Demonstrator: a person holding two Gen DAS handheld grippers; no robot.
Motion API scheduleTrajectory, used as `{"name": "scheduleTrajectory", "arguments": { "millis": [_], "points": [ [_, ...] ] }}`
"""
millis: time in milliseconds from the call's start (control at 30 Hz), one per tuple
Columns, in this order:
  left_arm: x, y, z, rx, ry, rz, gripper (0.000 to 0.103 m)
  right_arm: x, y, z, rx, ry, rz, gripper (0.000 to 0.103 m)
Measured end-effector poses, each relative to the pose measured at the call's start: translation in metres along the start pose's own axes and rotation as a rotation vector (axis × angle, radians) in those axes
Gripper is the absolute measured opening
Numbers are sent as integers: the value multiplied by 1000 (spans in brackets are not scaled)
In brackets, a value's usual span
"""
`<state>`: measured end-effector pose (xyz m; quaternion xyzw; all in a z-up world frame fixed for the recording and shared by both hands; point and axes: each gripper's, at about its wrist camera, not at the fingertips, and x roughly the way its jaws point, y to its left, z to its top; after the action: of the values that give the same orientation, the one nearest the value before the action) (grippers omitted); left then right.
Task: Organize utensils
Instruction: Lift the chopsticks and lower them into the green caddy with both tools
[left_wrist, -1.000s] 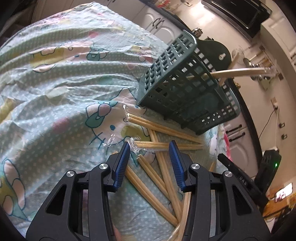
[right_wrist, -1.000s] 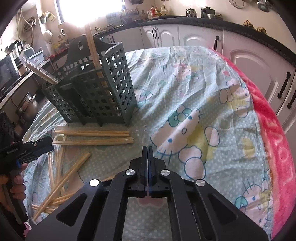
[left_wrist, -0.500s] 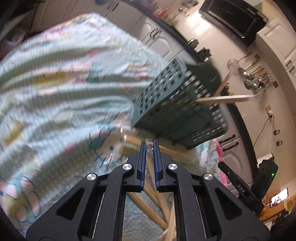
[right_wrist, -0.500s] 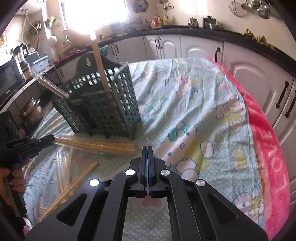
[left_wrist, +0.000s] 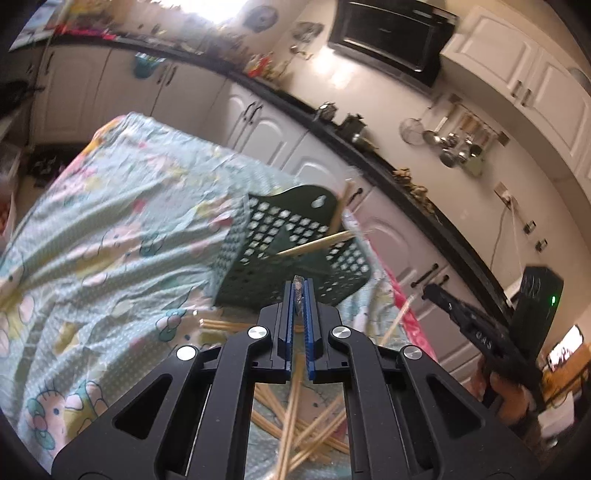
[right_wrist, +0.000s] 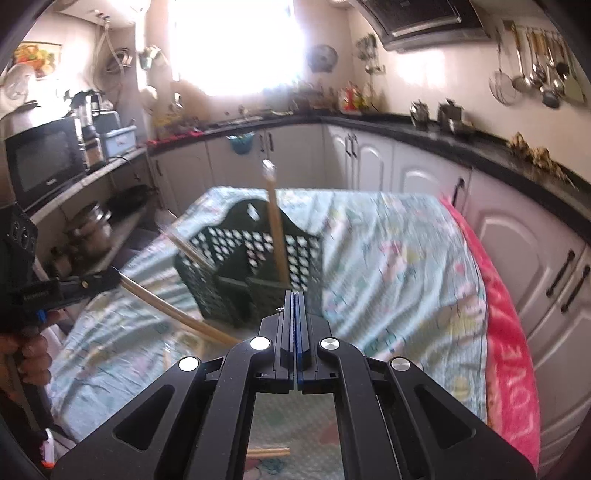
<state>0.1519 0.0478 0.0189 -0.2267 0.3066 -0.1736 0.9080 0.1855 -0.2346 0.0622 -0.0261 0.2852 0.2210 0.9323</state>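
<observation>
The left gripper (left_wrist: 299, 291) was pinched nearly closed on a wrapped pair of chopsticks (right_wrist: 173, 314), gripped by one end, with the long shaft trailing down under the jaws. Straight ahead of it sat the green basket (left_wrist: 291, 251), two pairs already poking out. The right gripper (right_wrist: 295, 299) hung just short of the same basket, jaws pressed together on nothing. More loose chopsticks (left_wrist: 295, 428) lay scattered below the left gripper. The risk, I reckoned: that end-on grip could let the pair swing, catch the lattice wall or rim, and tip the basket or slip free.
</observation>
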Motion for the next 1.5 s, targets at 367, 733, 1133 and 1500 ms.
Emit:
{"name": "scheduleTrajectory", "arguments": {
  "millis": [367, 733, 1133, 1500],
  "points": [
    [-19, -51, 19, 137, -41, -48, 2, -26, 31, 28, -60, -53, 63, 1],
    [-35, -88, 45, 223, -86, -84, 2, -52, 48, 53, -116, -117, 77, 1],
    [-61, -127, 101, 287, -190, -71, 2, -79, 42, 112, -131, -229, 62, 1],
    [-63, -130, 139, 291, -231, -1, 2, -83, 27, 161, -109, -292, 36, 1]
  ]
}}
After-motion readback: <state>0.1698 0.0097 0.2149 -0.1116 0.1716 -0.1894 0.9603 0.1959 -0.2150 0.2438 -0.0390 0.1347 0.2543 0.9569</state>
